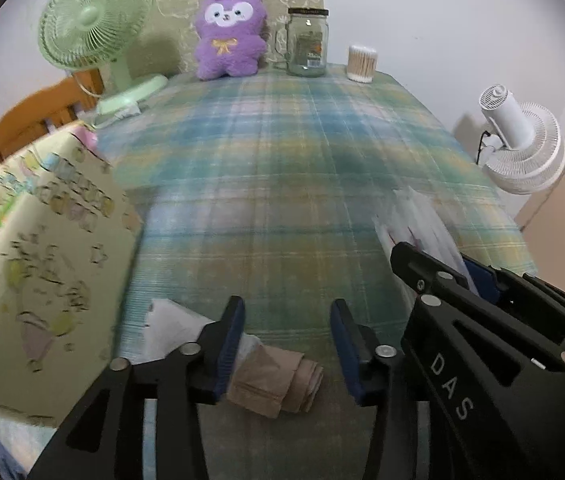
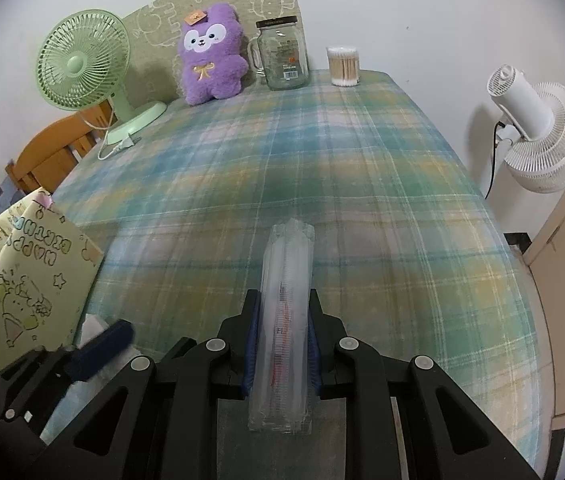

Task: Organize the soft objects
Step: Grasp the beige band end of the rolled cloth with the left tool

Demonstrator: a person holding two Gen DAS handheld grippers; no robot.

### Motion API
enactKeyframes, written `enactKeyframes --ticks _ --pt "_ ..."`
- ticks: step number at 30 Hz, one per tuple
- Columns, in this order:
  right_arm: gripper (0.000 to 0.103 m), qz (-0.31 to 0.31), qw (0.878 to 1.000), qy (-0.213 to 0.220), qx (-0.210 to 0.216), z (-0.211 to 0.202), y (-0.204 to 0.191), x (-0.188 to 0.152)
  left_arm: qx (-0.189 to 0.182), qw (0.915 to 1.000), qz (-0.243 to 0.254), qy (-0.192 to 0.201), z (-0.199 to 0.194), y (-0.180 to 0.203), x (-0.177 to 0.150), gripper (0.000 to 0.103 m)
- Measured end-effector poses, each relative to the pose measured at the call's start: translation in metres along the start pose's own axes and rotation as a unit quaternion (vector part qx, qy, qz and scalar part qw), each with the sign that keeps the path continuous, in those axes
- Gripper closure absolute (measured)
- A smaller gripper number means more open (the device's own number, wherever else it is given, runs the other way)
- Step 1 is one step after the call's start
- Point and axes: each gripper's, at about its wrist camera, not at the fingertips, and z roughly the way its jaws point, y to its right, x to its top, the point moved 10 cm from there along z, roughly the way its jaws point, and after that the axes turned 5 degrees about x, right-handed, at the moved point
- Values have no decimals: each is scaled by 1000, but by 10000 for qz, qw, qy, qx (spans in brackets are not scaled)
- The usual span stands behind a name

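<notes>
Right claw (image 2: 281, 332) clamps a clear plastic packet (image 2: 284, 320); left claw (image 1: 286, 344) gapes empty above folded beige stockings (image 1: 278, 384)

Jar (image 2: 282, 56) between plush toy (image 2: 210, 56), cotton swabs (image 2: 343, 66)

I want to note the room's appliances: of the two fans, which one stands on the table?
The green fan. Its base rests on the plaid tablecloth at the far left corner, next to the purple plush toy. The white fan is beyond the table's right edge.
</notes>
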Motion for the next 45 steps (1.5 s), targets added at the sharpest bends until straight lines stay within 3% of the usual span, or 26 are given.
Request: enactKeyframes --ticks 11,17,21,28,34,39,45 --pt "80 -135 9998 104 107 -16 -12 -7 284 9993 -217 87 -17 -13 -11 21" --pt "80 -223 9997 33 91 -13 -14 -13 346 9983 -406 -219 -9 -19 -23 19" --pt "80 -201 9998 -17 83 -8 -14 -14 172 9970 -579 -494 2 -18 -31 18" --pt "79 -115 9999 -30 -15 -3 -5 -7 109 9979 -522 -356 8 -13 -21 18" --pt "79 -47 9999 -48 -95 1 2 -6 134 9991 -394 -122 10 -8 -12 39" --pt "79 41 9999 -28 -101 -1 3 -5 60 9993 -369 -56 9 -7 -9 67" --pt "79 75 9999 7 -124 -5 2 -7 -31 9994 -334 -62 5 -6 -10 79"
